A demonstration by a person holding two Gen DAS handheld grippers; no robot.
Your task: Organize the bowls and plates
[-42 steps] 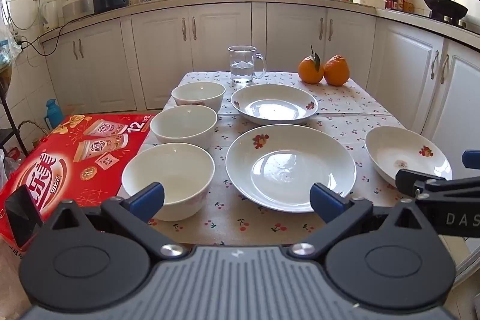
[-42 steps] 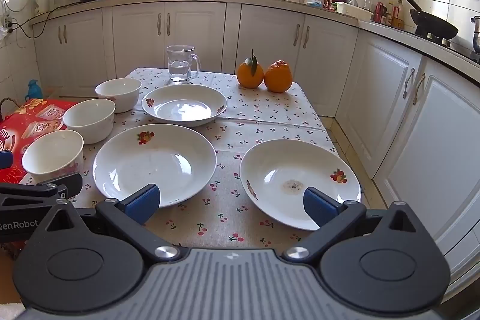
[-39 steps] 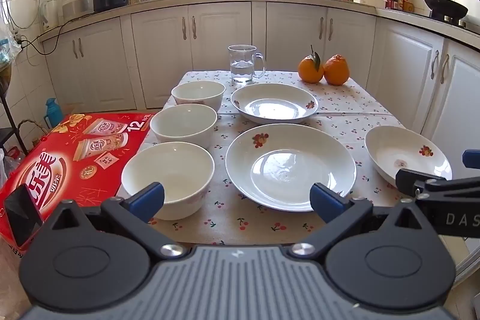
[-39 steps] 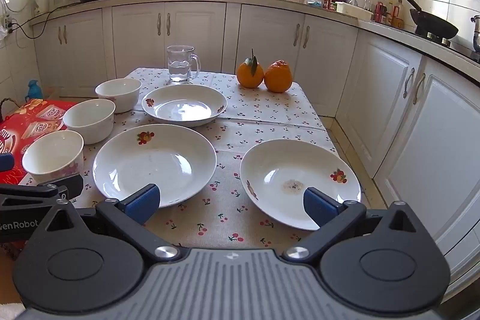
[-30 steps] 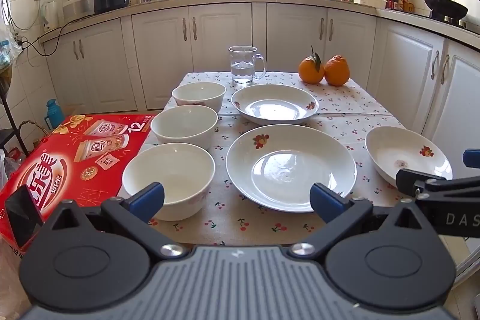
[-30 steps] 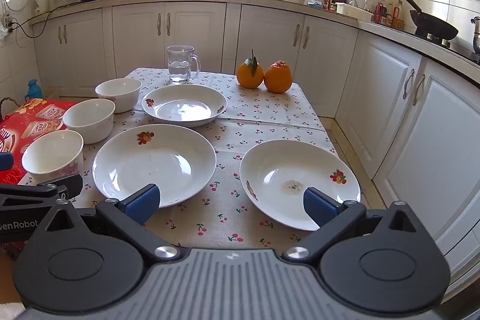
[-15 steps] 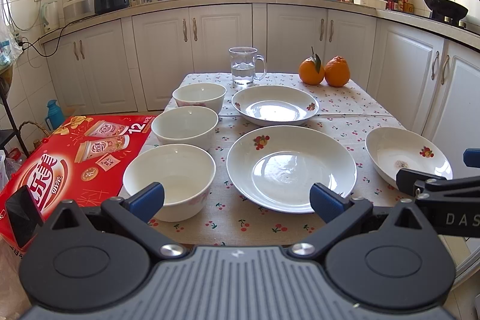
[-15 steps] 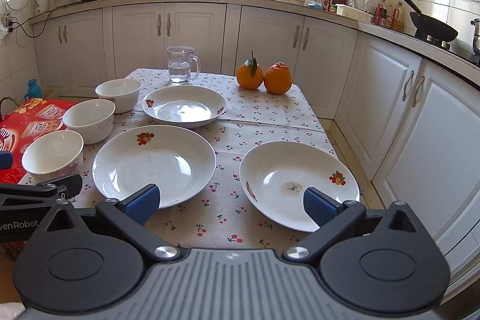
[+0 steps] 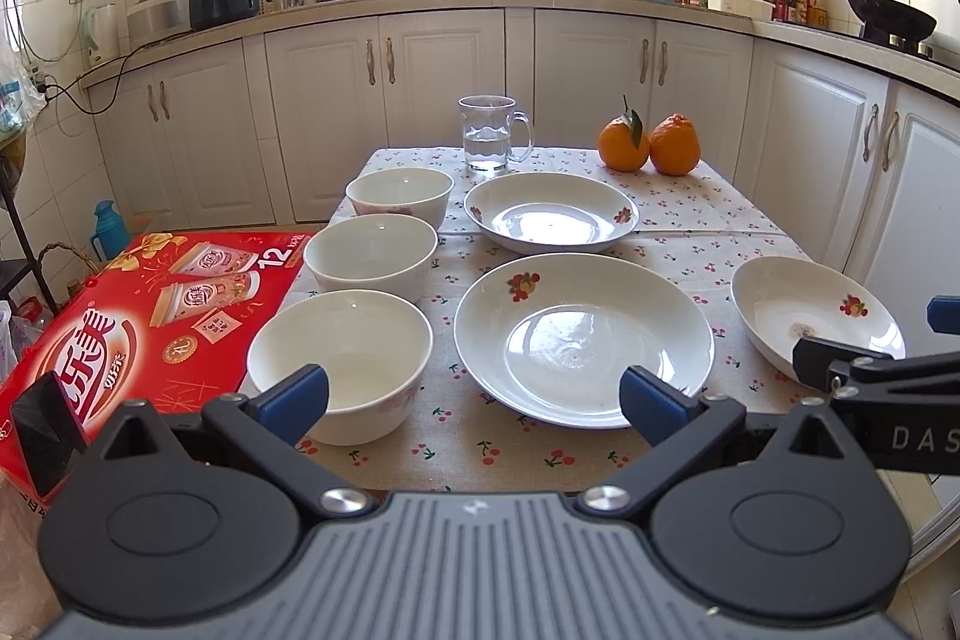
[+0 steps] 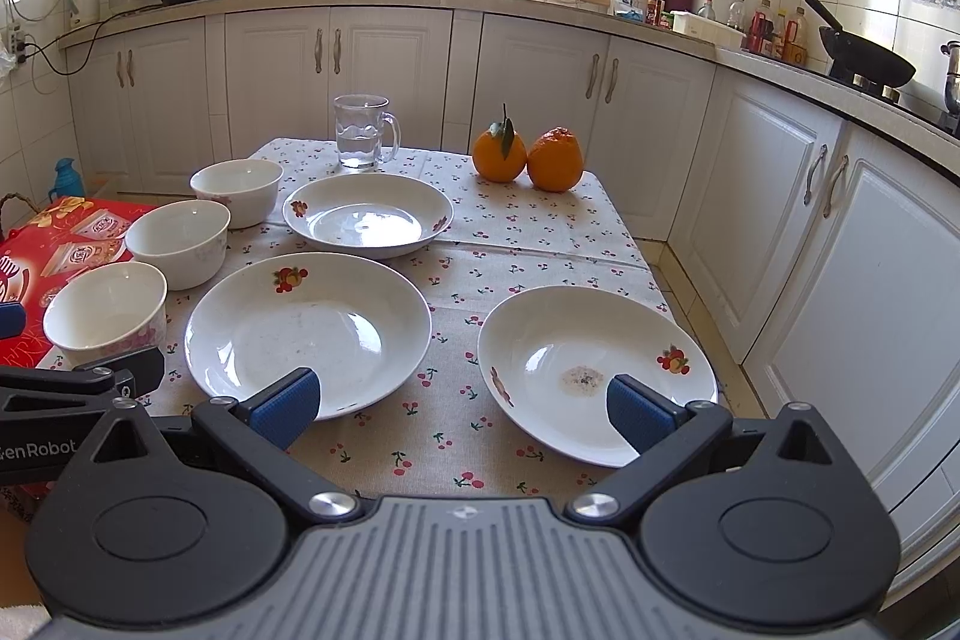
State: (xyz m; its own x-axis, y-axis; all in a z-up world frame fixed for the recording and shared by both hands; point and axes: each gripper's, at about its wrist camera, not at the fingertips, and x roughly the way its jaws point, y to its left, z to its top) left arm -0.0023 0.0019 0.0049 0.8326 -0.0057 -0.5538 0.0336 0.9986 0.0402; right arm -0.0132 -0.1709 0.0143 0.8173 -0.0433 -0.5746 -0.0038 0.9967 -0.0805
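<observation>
We are holding the left claw [image 9: 474, 394] and right claw [image 10: 462, 407] released, hovering over a surface [image 10: 516, 220] carrying three bowls [image 9: 372, 256] and three plates [image 10: 306, 328].

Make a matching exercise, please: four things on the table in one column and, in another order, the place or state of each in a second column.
Things:
1. glass mug
2. two oranges
3. nearest bowl
4. plate with a stain

Places or states:
A. far right part of the table, side by side and touching
B. nearest the table's right edge, a brownish spot in its middle
C. far end of the table, partly filled with water
D. front of the row of three along the left edge

Pairs: 1-C, 2-A, 3-D, 4-B
</observation>
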